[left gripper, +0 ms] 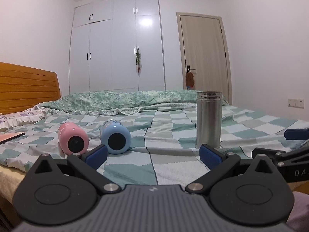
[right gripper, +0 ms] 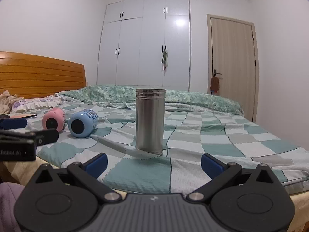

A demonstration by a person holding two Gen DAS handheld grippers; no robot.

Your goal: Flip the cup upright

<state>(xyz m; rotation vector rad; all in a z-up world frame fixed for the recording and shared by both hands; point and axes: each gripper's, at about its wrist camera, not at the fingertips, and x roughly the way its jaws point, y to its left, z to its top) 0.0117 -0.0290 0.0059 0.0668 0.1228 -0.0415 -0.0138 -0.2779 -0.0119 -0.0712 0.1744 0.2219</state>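
Standing wide apart, the jaws of the left gripper [left gripper: 153,155] hold nothing; blue pads sit at lower centre of the left wrist view, above the checked bedspread [left gripper: 170,164]. Right gripper [right gripper: 154,164]: jaws likewise spread, nothing between them, hovering over the near edge of the bed.

Left wrist view, outward from the jaws:
- blue cup [left gripper: 115,137] lying on its side, just beyond the left pad, dark round end facing the camera.
- pink cup [left gripper: 73,138] also on its side, just left of the blue one, a narrow gap between them, dark round end toward the camera.
- steel cup [left gripper: 209,118] standing upright right of centre, behind the right pad.
- part of the right gripper shows at the right edge of the frame.

Right wrist view:
- steel cup [right gripper: 150,119] upright at frame centre, straight ahead of the jaws.
- blue cup [right gripper: 83,123] and pink cup [right gripper: 53,120] on their sides at centre left; the left gripper's black body shows at the left edge, in front of the pink one.

Background: rumpled green quilt [left gripper: 123,99] across the far side of the bed, wooden headboard [left gripper: 27,87] at left, white wardrobe [left gripper: 117,42] at upper centre, beige door [left gripper: 204,52] at upper right.
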